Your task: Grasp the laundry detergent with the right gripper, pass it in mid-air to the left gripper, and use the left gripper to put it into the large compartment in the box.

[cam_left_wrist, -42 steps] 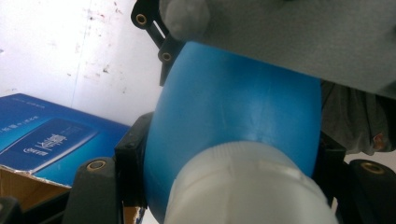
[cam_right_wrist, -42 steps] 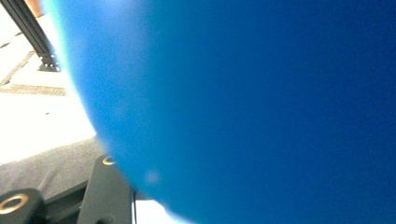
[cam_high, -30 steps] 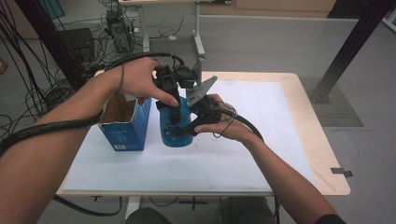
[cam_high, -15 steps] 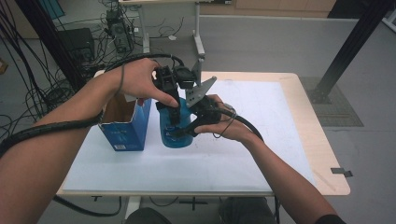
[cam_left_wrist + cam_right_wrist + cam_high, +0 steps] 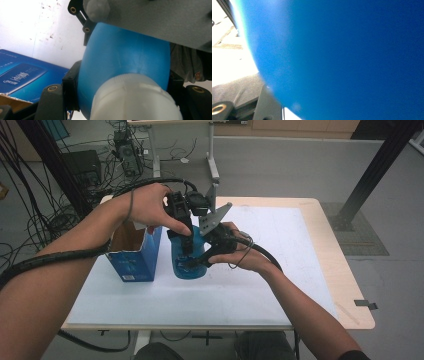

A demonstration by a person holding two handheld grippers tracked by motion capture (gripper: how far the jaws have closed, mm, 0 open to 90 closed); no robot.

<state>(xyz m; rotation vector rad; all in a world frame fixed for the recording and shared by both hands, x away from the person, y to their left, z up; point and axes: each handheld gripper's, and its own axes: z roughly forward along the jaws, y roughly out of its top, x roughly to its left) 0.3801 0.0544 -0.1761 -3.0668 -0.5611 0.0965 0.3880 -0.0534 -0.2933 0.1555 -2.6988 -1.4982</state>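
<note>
Rounded blue plastic bottle point(image 5: 187, 262) with ribbed white cap point(image 5: 136, 98), upright mid-table just beside open blue cardboard box point(image 5: 132, 255). Left gripper point(image 5: 186, 237) clamped on the cap from above, right gripper point(image 5: 200, 262) pinching the body. Looks like uncapping: next, twist top, keep base steady.

Grippers: I saw my left gripper point(image 5: 186, 254) and right gripper point(image 5: 196, 262), both black, brass-ringed screws.
Cables: black, corrugated.
Plate: grey, three-cornered.
</note>
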